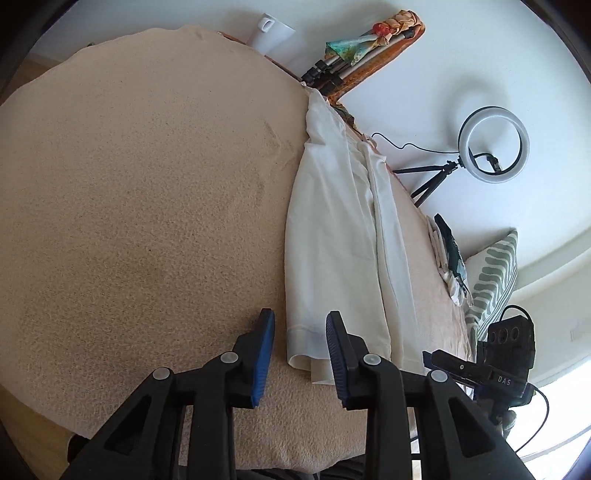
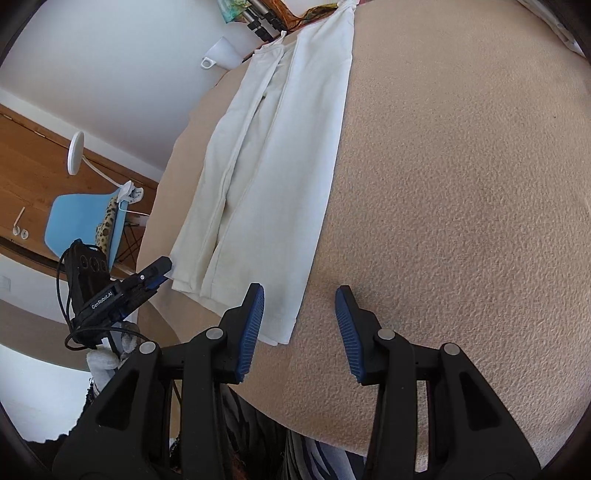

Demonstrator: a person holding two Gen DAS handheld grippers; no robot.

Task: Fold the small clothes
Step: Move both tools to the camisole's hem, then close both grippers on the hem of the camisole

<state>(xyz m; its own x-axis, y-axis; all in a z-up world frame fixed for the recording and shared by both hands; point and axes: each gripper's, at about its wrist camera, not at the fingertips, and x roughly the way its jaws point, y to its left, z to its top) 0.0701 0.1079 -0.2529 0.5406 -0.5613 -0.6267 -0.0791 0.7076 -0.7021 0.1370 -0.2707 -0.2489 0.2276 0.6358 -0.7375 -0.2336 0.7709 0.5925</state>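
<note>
A white garment (image 1: 340, 229) lies folded into a long strip on the beige towel-covered table (image 1: 147, 184). It also shows in the right wrist view (image 2: 280, 155). My left gripper (image 1: 300, 328) is open, its jaws on either side of the garment's near left corner, just above it. My right gripper (image 2: 300, 306) is open, just right of the garment's near right corner, with its left finger (image 2: 251, 328) over the hem. Each gripper appears in the other's view: the right one in the left wrist view (image 1: 480, 365), the left one in the right wrist view (image 2: 125, 291).
A white mug (image 1: 271, 31), a folded tripod (image 1: 332, 70) and colourful cloth stand at the table's far end. A ring light (image 1: 493, 144), folded clothes (image 1: 448, 258) and a striped cushion (image 1: 491, 280) lie to the right. A blue chair (image 2: 85, 225) stands beyond the table.
</note>
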